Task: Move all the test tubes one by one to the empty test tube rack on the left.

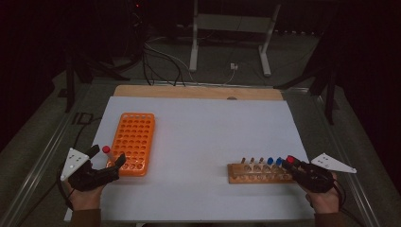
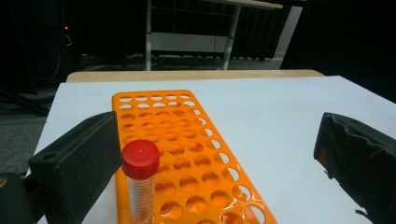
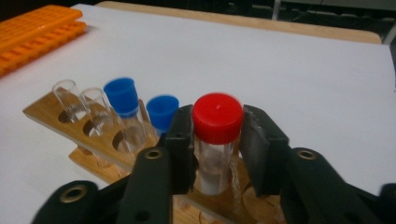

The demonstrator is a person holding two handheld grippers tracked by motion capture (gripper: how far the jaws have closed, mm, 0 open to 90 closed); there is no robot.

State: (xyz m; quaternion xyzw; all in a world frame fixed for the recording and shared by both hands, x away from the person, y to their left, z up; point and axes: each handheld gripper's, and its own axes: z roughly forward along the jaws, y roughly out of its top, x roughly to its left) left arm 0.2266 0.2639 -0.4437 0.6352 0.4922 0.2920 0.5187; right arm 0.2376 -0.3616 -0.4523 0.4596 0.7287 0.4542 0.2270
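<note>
At the left edge of the white table top [image 1: 203, 127] we are holding our left gripper [image 1: 109, 160] beside the near end of the orange rack [image 1: 134, 142], which is lying flat with its rows of round holes facing up. The jaws are standing wide apart and gripping nothing — in the left gripper view one black jaw is sitting at the left and the other far off at the right, with the rack [image 2: 187, 158] between them. A clear tube with a red cap [image 2: 140, 179] is standing upright at the rack's near left corner, just beside the left jaw; we cannot tell whether the jaw is touching it. From above, this same red-capped tube [image 1: 106, 150] is showing between the spread jaws. Moving right across the bare middle of the table, we are coming to the wooden rack [image 1: 257, 172], which is sitting near the front edge. In its holes are standing some open clear tubes [image 3: 79, 105] and, to their right, two blue-capped tubes [image 3: 123, 109]. At the rack's right end our right gripper [image 3: 217, 135] is closing its jaws on a second red-capped tube [image 3: 215, 140] — the pads are pressing on it just under the cap, one on each side, and the tube is standing upright over the wooden rack [image 3: 60, 119]. From above, that gripper [image 1: 294, 166] is reaching in from the right.
</note>
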